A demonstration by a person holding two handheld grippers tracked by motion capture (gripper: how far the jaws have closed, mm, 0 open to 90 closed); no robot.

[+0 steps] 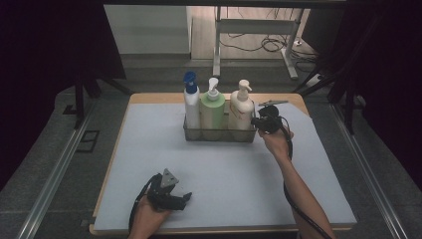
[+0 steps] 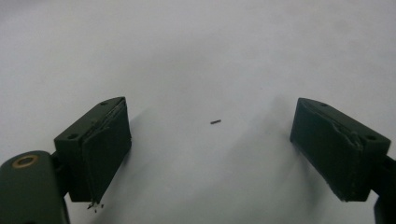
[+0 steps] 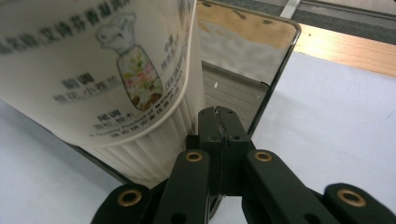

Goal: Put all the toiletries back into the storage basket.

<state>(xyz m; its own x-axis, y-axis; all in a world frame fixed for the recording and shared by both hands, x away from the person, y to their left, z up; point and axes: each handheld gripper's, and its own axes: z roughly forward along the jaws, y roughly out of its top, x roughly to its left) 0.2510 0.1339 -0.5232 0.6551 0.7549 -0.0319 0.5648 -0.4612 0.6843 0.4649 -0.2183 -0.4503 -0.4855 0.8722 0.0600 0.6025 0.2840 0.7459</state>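
Observation:
A dark mesh basket [image 1: 219, 135] stands at the back of the mat and holds three pump bottles: a white one with a blue cap [image 1: 191, 102], a green one [image 1: 212, 109] and a cream one [image 1: 241, 107]. My right gripper [image 1: 260, 122] is at the basket's right end, beside the cream bottle. In the right gripper view its jaws [image 3: 219, 116] are pressed together, low against the basket wall [image 3: 243, 51], with the cream bottle [image 3: 93, 70] just to the left. My left gripper [image 1: 184, 198] rests near the front edge, open, with only bare mat between its jaws [image 2: 210, 149].
A pale blue-grey mat [image 1: 224, 174] covers the wooden table [image 1: 149, 98]. A tiny dark speck [image 2: 215, 122] lies on the mat ahead of the left jaws. Metal rails run along both sides of the table, and a desk frame with cables stands behind.

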